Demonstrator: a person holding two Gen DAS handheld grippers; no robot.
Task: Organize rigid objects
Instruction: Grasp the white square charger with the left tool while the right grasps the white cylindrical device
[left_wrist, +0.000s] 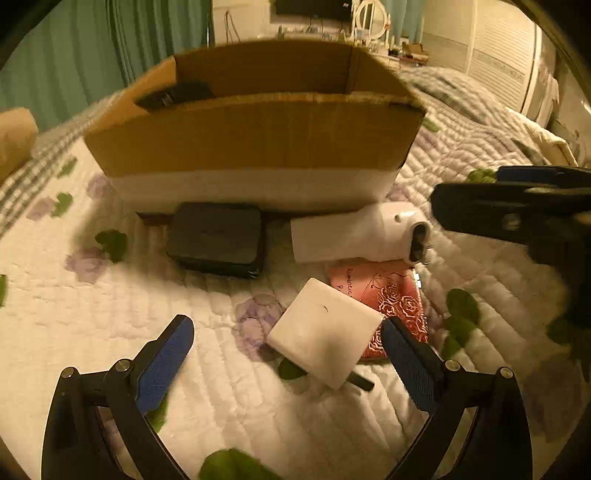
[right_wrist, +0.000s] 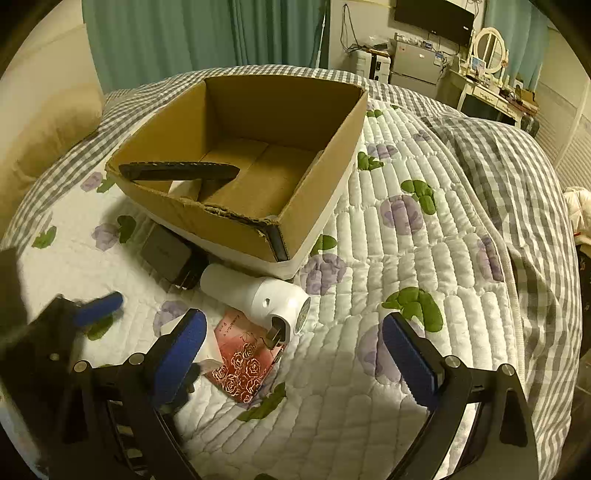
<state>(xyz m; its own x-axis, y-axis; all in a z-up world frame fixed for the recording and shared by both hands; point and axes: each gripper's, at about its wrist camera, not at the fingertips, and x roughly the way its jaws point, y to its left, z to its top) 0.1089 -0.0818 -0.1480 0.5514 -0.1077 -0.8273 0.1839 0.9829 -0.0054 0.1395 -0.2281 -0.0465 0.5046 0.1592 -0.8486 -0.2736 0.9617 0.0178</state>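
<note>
A cardboard box (left_wrist: 255, 136) stands on the quilted bed; it also shows in the right wrist view (right_wrist: 240, 221), with a black remote (right_wrist: 179, 171) leaning across its near corner. In front of it lie a black square box (left_wrist: 218, 238), a white cylinder device (left_wrist: 354, 234) with a plug end, a red rose-patterned booklet (left_wrist: 399, 299) and a white square adapter (left_wrist: 325, 332). My left gripper (left_wrist: 286, 365) is open just in front of the white adapter. My right gripper (right_wrist: 295, 354) is open, above the quilt right of the booklet (right_wrist: 243, 362) and below the cylinder (right_wrist: 258, 295).
The right gripper's arm (left_wrist: 517, 210) reaches in from the right in the left wrist view. A pillow (right_wrist: 48, 129) lies left of the box. A checked blanket (right_wrist: 517, 177) covers the bed's right side. Furniture (right_wrist: 424, 62) stands at the far wall.
</note>
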